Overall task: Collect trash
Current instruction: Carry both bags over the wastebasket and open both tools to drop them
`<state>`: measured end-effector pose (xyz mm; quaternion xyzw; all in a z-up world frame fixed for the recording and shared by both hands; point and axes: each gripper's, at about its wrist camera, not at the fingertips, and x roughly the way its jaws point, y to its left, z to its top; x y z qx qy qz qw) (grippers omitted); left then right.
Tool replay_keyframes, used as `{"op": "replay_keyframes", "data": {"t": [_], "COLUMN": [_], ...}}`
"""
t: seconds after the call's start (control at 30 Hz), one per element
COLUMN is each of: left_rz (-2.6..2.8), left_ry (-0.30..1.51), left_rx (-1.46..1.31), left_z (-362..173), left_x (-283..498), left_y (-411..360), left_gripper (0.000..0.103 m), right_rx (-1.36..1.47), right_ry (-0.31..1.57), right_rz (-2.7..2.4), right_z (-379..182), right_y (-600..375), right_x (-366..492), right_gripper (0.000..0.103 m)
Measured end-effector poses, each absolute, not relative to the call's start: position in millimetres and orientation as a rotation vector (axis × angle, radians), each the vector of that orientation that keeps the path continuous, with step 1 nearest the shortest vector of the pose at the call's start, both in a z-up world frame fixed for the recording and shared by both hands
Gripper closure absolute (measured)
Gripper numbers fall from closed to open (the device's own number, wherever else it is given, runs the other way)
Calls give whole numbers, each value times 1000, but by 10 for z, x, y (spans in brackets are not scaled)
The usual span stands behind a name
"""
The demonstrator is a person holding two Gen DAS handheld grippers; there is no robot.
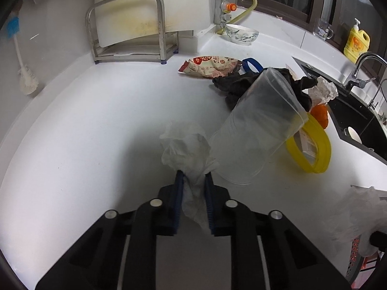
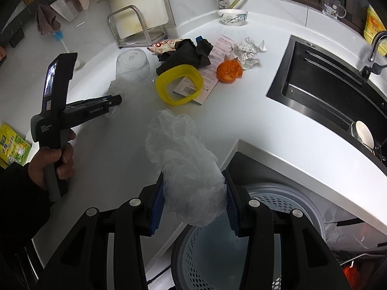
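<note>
My left gripper [image 1: 193, 174] is shut on a crumpled white tissue [image 1: 186, 147] resting on the white counter [image 1: 96, 120], right beside a tipped clear plastic cup [image 1: 258, 125]. In the right wrist view that left gripper [image 2: 113, 100] is held by a hand, low at the cup [image 2: 131, 65]. My right gripper [image 2: 193, 175] is shut on a crumpled clear plastic bag [image 2: 183, 159], held above the counter's front edge and over a perforated grey bin [image 2: 278, 200]. More trash lies beyond: a snack wrapper [image 1: 210, 66], crumpled paper [image 2: 249, 48] and an orange wad [image 2: 228, 71].
A yellow ring lid [image 2: 179, 84] lies on a printed sheet [image 2: 217, 55], next to a black cloth [image 2: 186, 53]. A black sink [image 2: 326, 84] is at the right. At the back stand a bowl [image 2: 232, 17] and a steel rack [image 1: 130, 24].
</note>
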<state>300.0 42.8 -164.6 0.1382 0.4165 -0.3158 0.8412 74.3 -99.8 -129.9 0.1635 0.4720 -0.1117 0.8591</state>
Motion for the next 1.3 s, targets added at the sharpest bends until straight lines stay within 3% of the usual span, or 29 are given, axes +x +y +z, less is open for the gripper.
{"op": "replay_keyframes", "data": {"t": [0.4,0.8,1.3], "left_rz": [-631,-574,-579], "left_ry": [845,880,991], "left_rx": [300,243,251], "left_z": [-1265,-896,-1065], "left_x": [2447,1392,6], "left_y": [572,471,-248], "left_gripper": [90,90,90], "right_rx": [352,314,275], "right_ry": [944,963,1050], "right_rz": [-186,-151,-83], "right_z": [-1170,-1046,-1268], "right_y": [-1031,-1283,-1972], "right_x": [659,-55,-1051], "right_gripper": [60,60,60]}}
